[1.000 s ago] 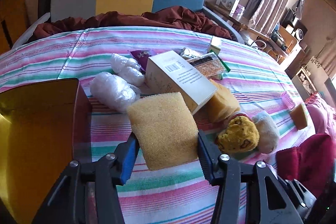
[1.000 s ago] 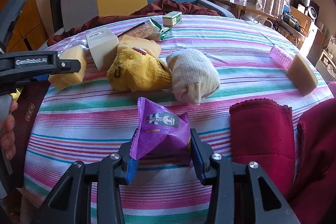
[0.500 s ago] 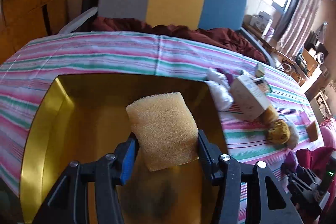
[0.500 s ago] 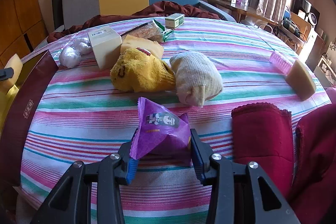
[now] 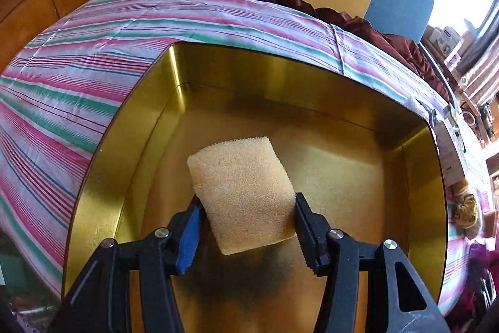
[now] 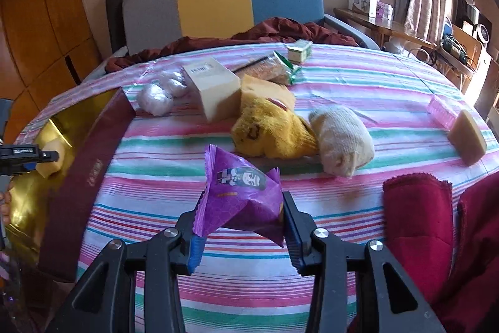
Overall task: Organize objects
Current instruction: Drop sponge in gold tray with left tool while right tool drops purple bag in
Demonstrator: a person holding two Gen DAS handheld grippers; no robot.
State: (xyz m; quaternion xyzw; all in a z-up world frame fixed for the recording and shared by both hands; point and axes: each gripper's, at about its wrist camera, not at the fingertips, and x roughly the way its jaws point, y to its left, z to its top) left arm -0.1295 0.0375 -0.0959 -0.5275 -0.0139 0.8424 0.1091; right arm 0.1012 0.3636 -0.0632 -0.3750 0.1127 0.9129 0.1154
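The left gripper [image 5: 246,223], jaws just easing apart, holds the yellow sponge [image 5: 241,192] directly above the gold tray [image 5: 103,177]; the right gripper [image 6: 240,234] clamps the purple packet [image 6: 241,189], the tray far left.

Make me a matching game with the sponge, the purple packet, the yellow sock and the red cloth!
Things:
1. sponge
2. purple packet
3. yellow sock
4. red cloth

Places:
A. lying beside the cream sock
B. in the right gripper
C. on the table's near right edge
D. in the left gripper, over the gold box

Pairs: 1-D, 2-B, 3-A, 4-C
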